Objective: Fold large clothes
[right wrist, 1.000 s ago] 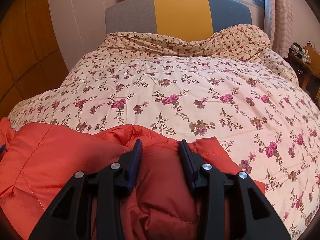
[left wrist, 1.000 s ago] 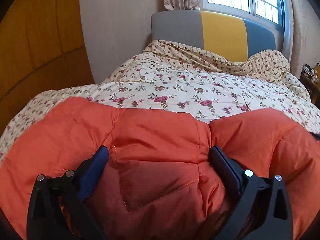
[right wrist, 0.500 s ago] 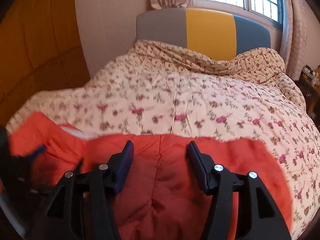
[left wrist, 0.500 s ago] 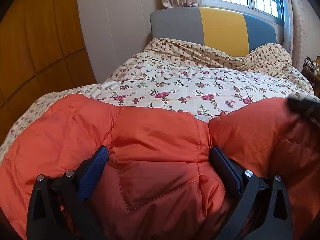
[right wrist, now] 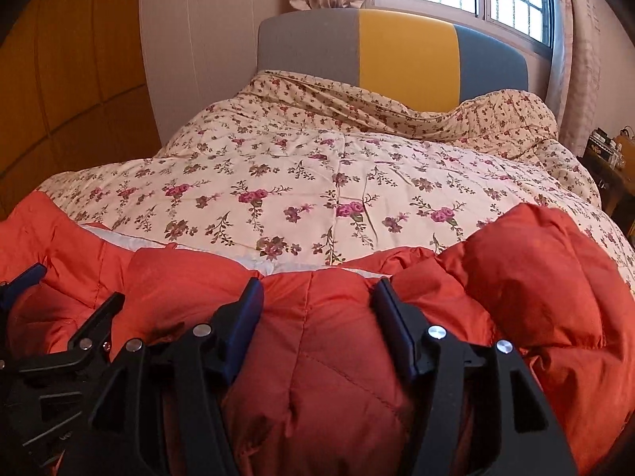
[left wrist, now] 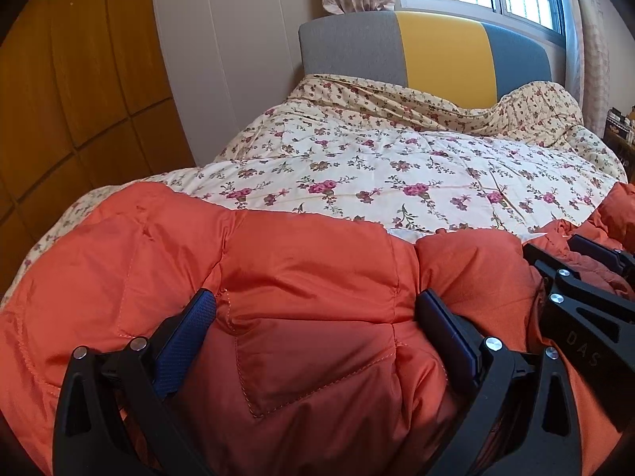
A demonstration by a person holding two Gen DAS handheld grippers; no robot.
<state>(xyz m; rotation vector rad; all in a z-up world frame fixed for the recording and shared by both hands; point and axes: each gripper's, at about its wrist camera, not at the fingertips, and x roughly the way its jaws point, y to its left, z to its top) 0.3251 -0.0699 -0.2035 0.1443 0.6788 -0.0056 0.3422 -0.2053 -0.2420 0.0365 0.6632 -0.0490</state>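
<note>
A puffy orange jacket (left wrist: 309,261) lies bunched across the near end of the bed, and the right wrist view shows it (right wrist: 535,277) too. My left gripper (left wrist: 315,301) stands wide, both pads pressed into a thick fold of the jacket that bulges between them. My right gripper (right wrist: 317,287) grips another quilted fold just to its right, the fabric filling the gap and touching both pads. The two grippers are close side by side: the right gripper (left wrist: 551,244) shows at the left view's right edge, and the left gripper (right wrist: 73,285) at the right view's left edge.
A floral quilt (right wrist: 317,166) covers the bed up to a grey, yellow and blue headboard (right wrist: 408,51) under a window. A wooden wardrobe (left wrist: 79,79) stands on the left. A cluttered side table (right wrist: 611,158) sits at the far right.
My right gripper has moved left across the bed, drawing the jacket with it, to end beside the left gripper. Its jaws stand wider than before. The left gripper stayed put.
</note>
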